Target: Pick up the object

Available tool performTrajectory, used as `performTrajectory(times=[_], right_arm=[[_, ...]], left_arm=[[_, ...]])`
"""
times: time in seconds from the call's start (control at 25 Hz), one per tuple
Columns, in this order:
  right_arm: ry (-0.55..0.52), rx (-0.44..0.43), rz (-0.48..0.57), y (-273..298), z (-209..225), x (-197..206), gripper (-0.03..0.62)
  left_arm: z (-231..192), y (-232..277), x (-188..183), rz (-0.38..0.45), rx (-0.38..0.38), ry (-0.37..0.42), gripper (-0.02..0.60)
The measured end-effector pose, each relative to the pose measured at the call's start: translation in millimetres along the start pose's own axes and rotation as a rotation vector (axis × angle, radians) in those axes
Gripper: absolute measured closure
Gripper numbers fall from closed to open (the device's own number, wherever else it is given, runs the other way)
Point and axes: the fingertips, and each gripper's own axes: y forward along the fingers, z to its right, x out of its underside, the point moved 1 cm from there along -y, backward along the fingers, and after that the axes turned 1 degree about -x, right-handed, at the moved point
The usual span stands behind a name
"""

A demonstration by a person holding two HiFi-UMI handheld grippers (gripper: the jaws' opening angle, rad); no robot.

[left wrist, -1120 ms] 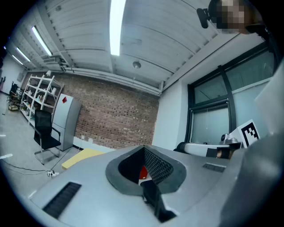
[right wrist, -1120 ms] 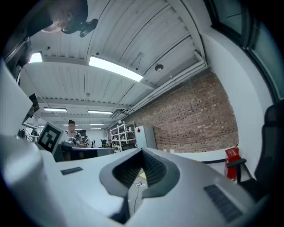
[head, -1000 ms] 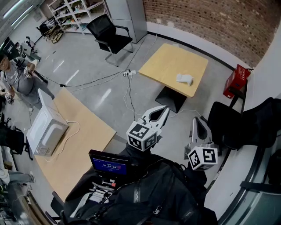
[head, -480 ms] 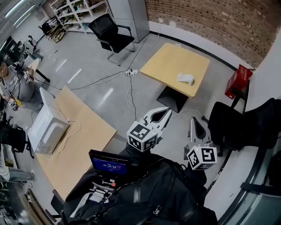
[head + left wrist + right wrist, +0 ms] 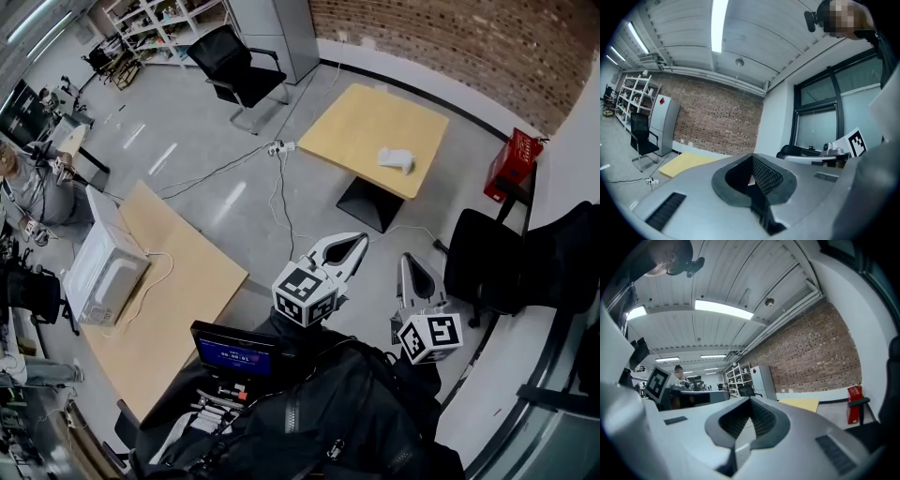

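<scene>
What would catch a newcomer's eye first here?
The left gripper and right gripper, both shut and empty, jut out at bottom centre of the head view. Beyond them a white object lies alone on the small yellow table; a white microwave sits on the wooden table at left.

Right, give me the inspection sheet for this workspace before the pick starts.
Surface: small wooden table, square, on a dark base.
Job's things: white object lies near that table's right edge, untouched; too small to identify.
Clutter: microwave on the long wooden table, with its white cord lying on the top.
Grippers: left gripper and right gripper are both shut and empty, held over the floor, well short of the small table.
Cables: power strip and floor cables run between the two tables.
Surroundings: brick wall, black office chair, red box, shelves, a person at far left.
</scene>
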Motion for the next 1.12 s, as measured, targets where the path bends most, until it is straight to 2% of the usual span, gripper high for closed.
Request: performTrajectory(times=[0.2, 0.56, 0.8, 1.12], right_arm=[[0.029, -0.013, -0.024, -3, 6, 15, 0.591], [0.042, -0.036, -0.052, 17, 6, 30, 0.591], [-0.001, -0.012, -0.077, 43, 22, 25, 0.591], [-0.048, 0.047, -0.093, 103, 47, 10, 0.591]], left_arm=[[3, -1, 16, -0.039, -0.022, -0.007, 0.583], [-15, 6, 23, -0.055, -0.028, -0.017, 0.583], [-35, 38, 12, -0.033, 0.015, -0.040, 0.583], [-83, 87, -1, -0.065, 0.086, -0.042, 0.583]])
